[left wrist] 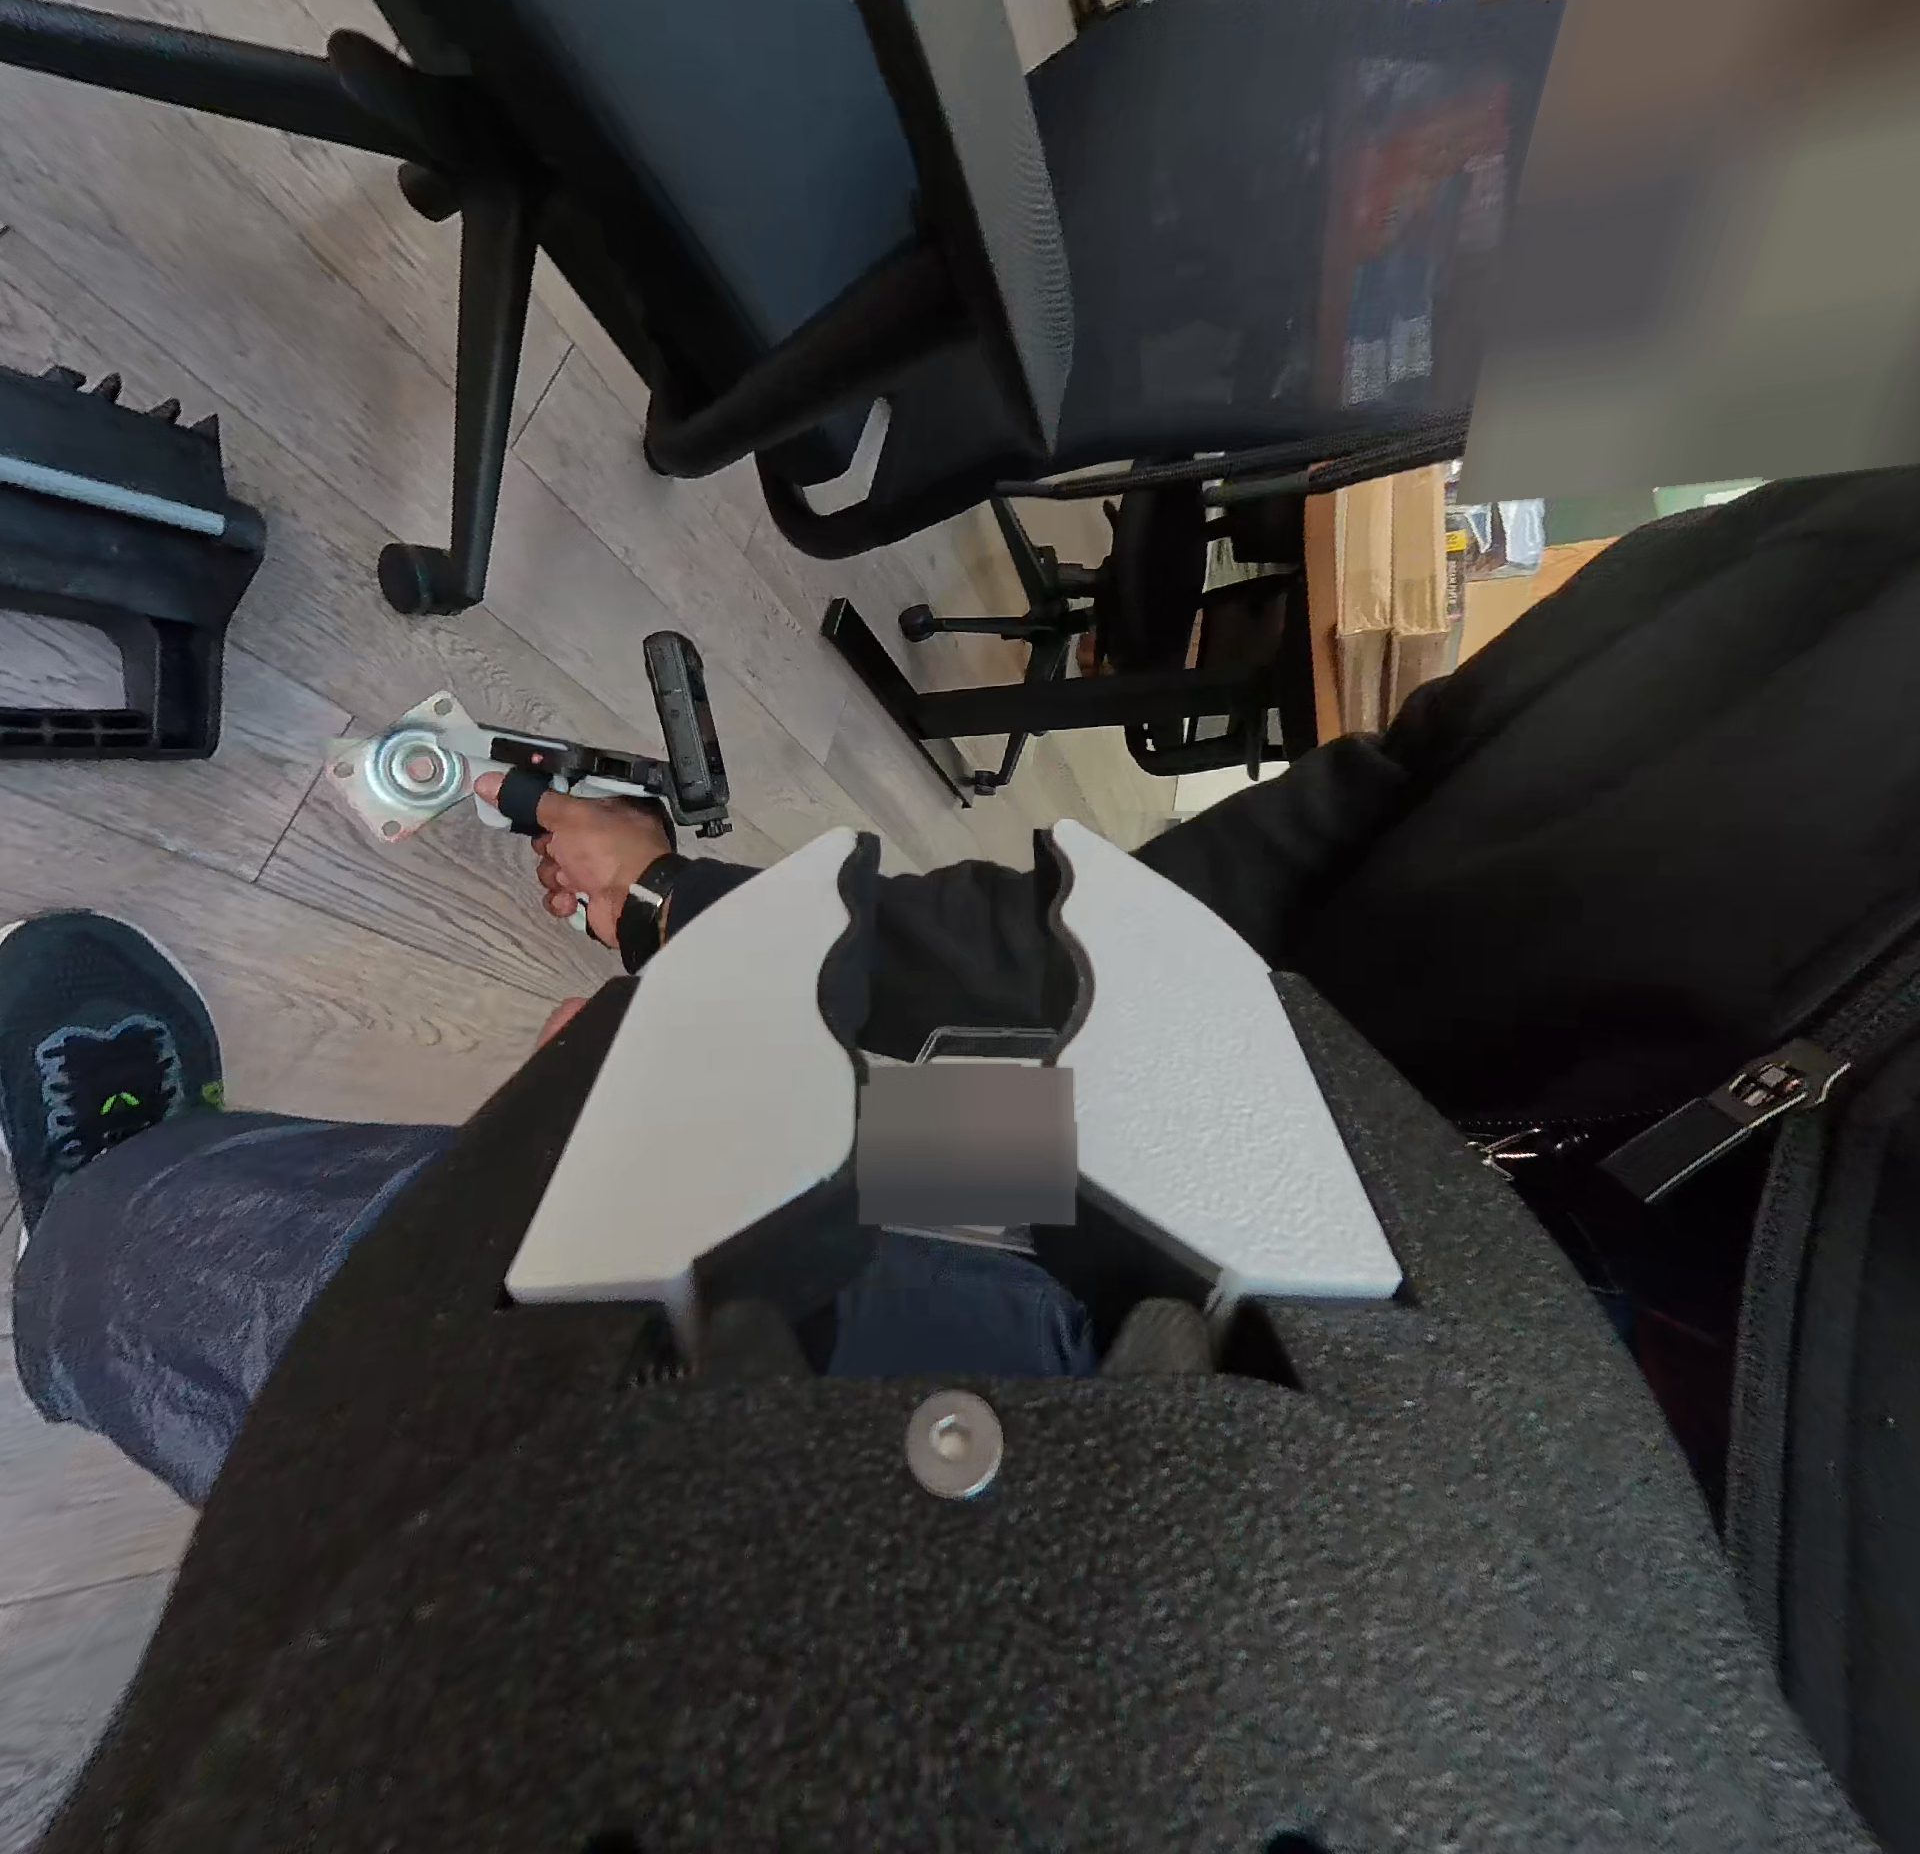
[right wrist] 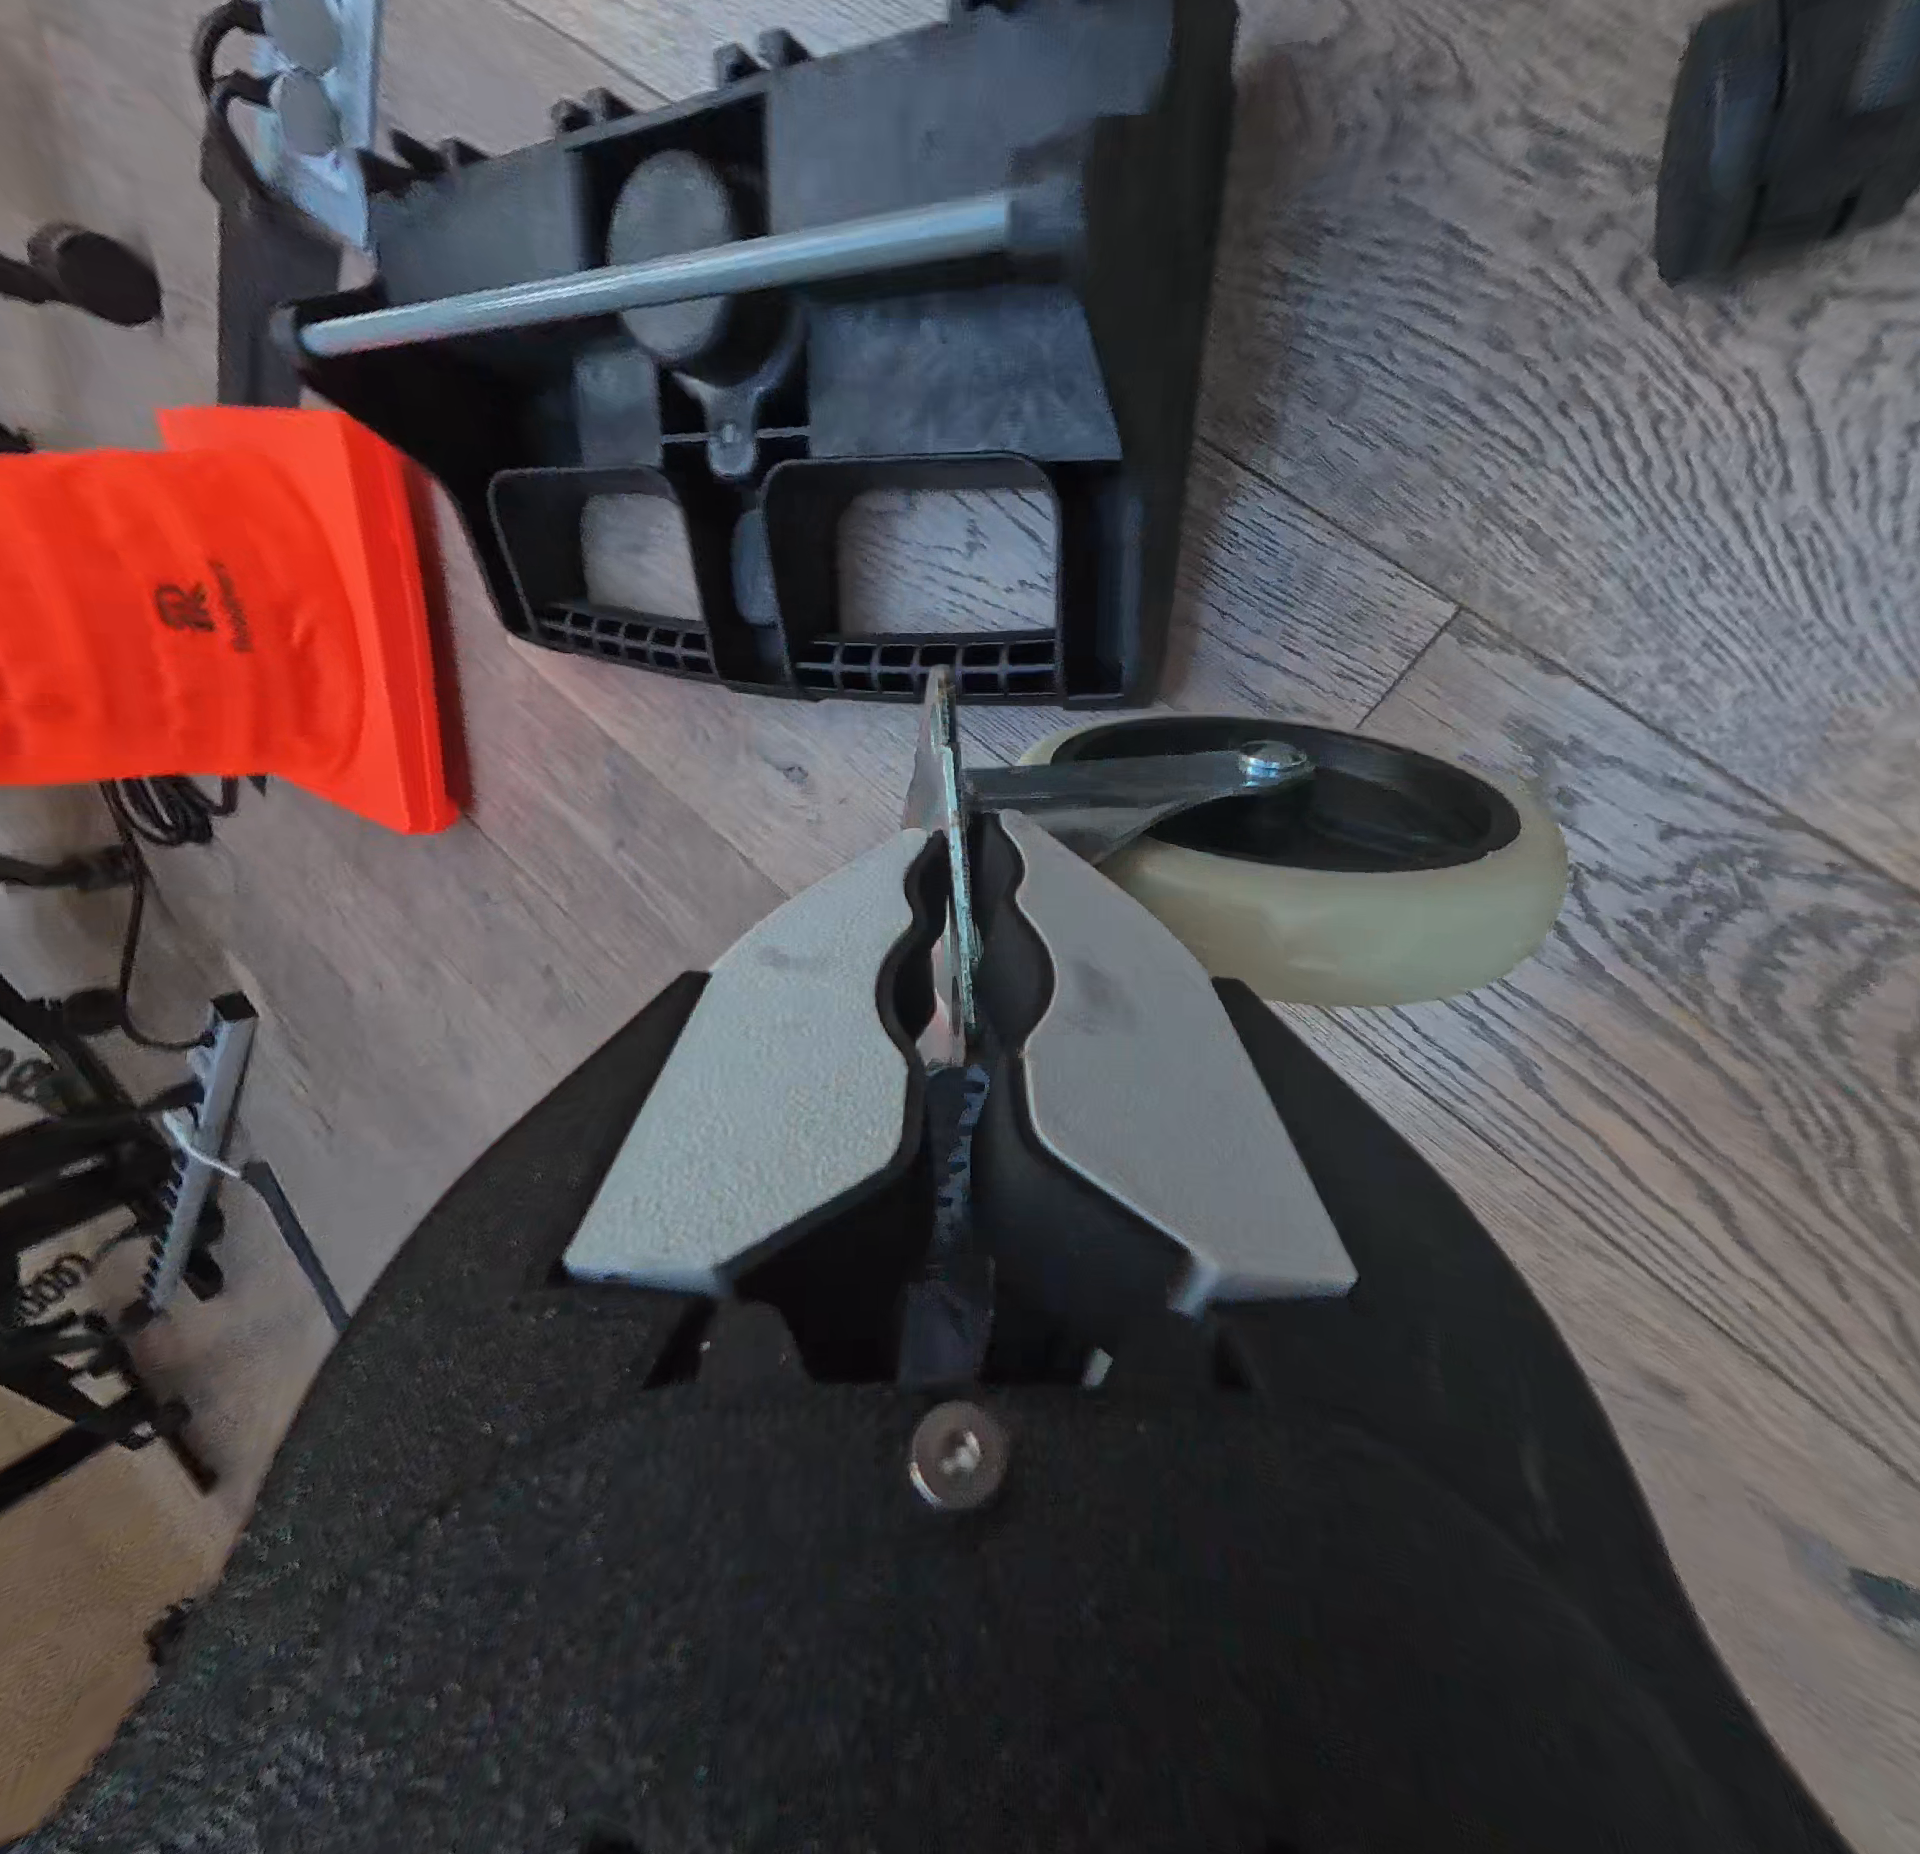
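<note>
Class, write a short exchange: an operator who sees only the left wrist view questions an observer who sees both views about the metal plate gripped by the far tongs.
Operator: The right tongs grip a metal plate. Is anything fixed behind it?
Observer: Yes, a cream wheel with a black hub, carried on a metal fork.
Operator: Is there anything beside the black frame that I cannot see?
Observer: An orange fabric item, just left of the frame in the right wrist view.
</note>
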`<act>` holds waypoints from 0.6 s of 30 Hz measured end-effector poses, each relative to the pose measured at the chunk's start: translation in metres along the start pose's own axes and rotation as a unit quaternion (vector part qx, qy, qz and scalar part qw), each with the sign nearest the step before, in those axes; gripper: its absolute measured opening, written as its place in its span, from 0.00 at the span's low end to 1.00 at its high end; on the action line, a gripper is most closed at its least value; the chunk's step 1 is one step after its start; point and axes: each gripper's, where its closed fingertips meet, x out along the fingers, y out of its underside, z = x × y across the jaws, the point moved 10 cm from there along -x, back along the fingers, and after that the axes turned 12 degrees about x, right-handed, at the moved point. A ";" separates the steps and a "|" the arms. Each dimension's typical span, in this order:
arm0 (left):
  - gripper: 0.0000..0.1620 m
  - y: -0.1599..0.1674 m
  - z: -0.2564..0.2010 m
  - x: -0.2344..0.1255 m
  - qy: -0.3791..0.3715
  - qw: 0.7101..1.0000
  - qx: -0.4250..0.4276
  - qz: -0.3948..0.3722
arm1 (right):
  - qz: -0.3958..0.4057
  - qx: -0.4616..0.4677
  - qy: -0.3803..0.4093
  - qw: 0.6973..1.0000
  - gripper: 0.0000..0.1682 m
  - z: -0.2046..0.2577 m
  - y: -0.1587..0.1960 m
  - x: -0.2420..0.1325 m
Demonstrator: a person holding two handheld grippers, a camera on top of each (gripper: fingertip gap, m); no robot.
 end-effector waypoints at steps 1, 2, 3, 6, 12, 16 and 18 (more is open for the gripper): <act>0.18 -0.007 -0.004 -0.001 0.009 1.000 0.004 -0.006 | 0.001 -0.022 -0.005 1.000 0.02 0.015 -0.001 -0.014; 0.18 -0.014 -0.009 -0.003 0.017 1.000 0.009 -0.012 | 0.002 -0.040 -0.011 0.999 0.02 0.032 -0.002 -0.028; 0.18 -0.022 -0.014 -0.005 0.024 0.999 0.015 -0.017 | 0.002 -0.056 -0.017 0.998 0.02 0.049 -0.003 -0.044; 0.18 -0.048 -0.034 -0.020 0.048 0.998 0.029 -0.034 | -0.001 -0.074 -0.038 0.997 0.02 0.107 -0.006 -0.094; 0.17 -0.110 -0.064 -0.078 0.085 0.992 0.061 -0.075 | -0.023 -0.071 -0.084 0.994 0.02 0.248 -0.035 -0.198; 0.17 -0.164 -0.065 -0.135 0.101 0.985 0.087 -0.111 | -0.057 -0.049 -0.118 0.990 0.02 0.356 -0.071 -0.262; 0.17 -0.193 -0.064 -0.165 0.110 0.980 0.105 -0.128 | -0.078 -0.034 -0.140 0.986 0.02 0.410 -0.093 -0.289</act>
